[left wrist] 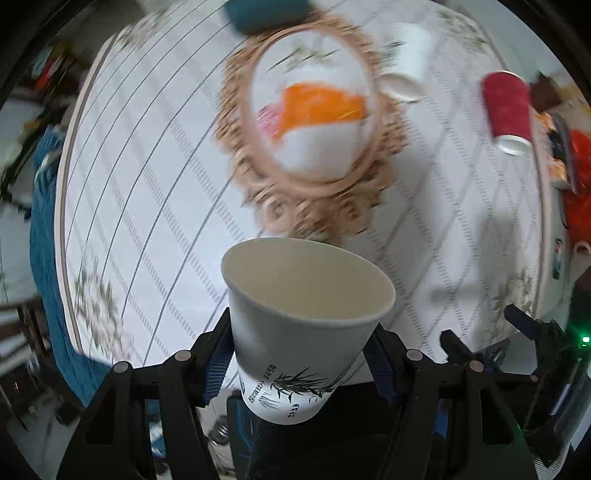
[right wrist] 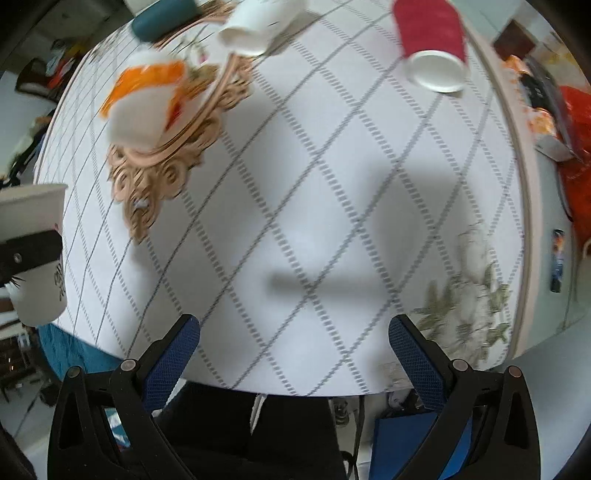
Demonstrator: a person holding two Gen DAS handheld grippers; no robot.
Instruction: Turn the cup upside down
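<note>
White paper cup (left wrist: 306,325) with a bamboo print sits clenched between the blue-padded fingers (left wrist: 218,365) of the left gripper (left wrist: 299,354), mouth up and tilted, lifted off the bench (left wrist: 166,206). The right gripper (right wrist: 293,354) hovers over the near bench edge, its fingers (right wrist: 173,358) spread and grasping nothing. Beyond the cup, the round bench wears a white cloth with grey lines, diamond stitching and leaf sprigs. Farther past the cup lies a carved wooden tray (left wrist: 314,147) holding an orange-and-white packet (left wrist: 317,114). Right of the tray, a white cup (left wrist: 410,62) and a red cup (left wrist: 508,110) lie tipped over. Behind the tray rests a teal object (left wrist: 266,13). The room around is cluttered and blurred
</note>
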